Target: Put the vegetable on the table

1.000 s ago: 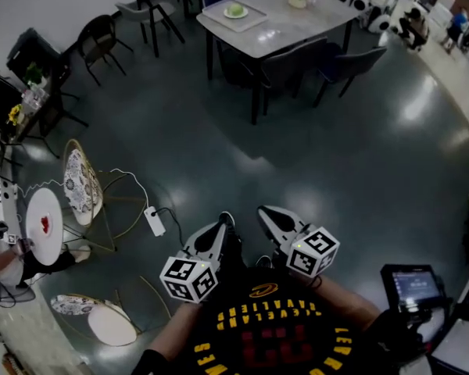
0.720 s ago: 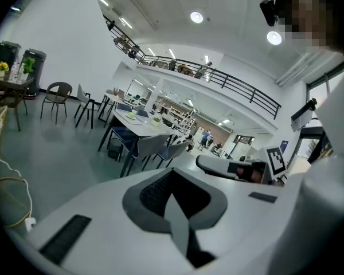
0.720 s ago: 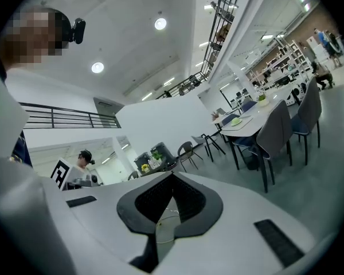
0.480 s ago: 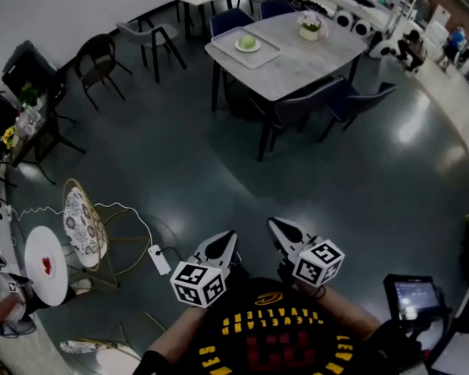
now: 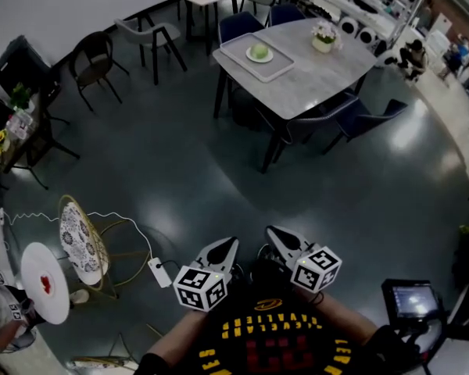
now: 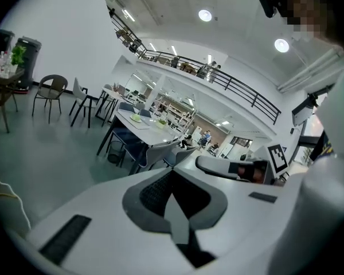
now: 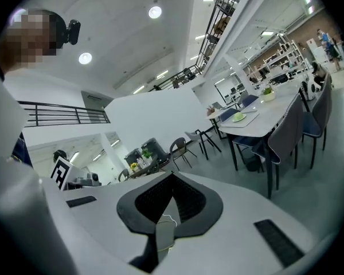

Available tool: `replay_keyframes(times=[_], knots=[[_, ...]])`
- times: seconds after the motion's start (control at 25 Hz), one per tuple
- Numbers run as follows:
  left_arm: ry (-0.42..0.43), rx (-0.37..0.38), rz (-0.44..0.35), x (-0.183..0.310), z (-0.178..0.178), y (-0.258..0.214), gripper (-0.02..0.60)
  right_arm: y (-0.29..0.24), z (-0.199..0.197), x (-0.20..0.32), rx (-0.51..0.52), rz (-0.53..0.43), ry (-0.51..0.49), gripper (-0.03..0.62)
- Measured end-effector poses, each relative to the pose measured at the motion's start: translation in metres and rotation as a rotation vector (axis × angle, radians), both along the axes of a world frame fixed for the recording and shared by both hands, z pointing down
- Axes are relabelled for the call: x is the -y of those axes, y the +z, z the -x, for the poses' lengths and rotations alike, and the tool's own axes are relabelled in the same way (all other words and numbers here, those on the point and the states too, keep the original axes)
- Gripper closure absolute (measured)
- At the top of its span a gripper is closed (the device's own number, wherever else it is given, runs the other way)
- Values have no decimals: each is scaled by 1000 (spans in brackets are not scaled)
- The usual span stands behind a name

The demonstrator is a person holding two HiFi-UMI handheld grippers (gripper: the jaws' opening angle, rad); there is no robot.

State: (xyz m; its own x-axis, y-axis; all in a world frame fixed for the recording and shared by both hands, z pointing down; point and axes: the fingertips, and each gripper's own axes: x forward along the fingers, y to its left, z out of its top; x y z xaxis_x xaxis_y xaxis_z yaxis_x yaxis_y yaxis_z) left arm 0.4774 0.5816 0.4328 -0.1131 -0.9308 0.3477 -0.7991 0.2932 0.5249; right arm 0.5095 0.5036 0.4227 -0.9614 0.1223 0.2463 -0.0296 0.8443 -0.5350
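Far table (image 5: 320, 80) bears vegetable (image 5: 259, 51), well apart from left gripper (image 5: 230, 244) and right gripper (image 5: 272, 232), jaws closed, empty.

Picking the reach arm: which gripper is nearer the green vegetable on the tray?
Right, only marginally. Both are far across the floor from the vegetable; the right gripper has its tips slightly ahead of the left gripper and more in line with it.

Person's black shirt (image 5: 270, 342): arcs of yellow capital letters and large red figures, upside down in the head view, were too blurred to read. Markers: white cube (image 5: 199, 287) on left gripper (image 5: 230, 245) and white cube (image 5: 316, 268) on right gripper (image 5: 273, 233) carried black square code patterns, no letters.
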Motion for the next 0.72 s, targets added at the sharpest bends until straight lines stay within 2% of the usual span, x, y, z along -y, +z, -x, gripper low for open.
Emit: replay_keyframes(times=[0.36, 0.72], knots=[[-113, -3, 34, 19, 72, 10, 581, 9, 78, 27, 6, 28, -96, 589], [-139, 58, 59, 103, 140, -12, 581, -10, 149, 121, 52, 47, -106, 589]])
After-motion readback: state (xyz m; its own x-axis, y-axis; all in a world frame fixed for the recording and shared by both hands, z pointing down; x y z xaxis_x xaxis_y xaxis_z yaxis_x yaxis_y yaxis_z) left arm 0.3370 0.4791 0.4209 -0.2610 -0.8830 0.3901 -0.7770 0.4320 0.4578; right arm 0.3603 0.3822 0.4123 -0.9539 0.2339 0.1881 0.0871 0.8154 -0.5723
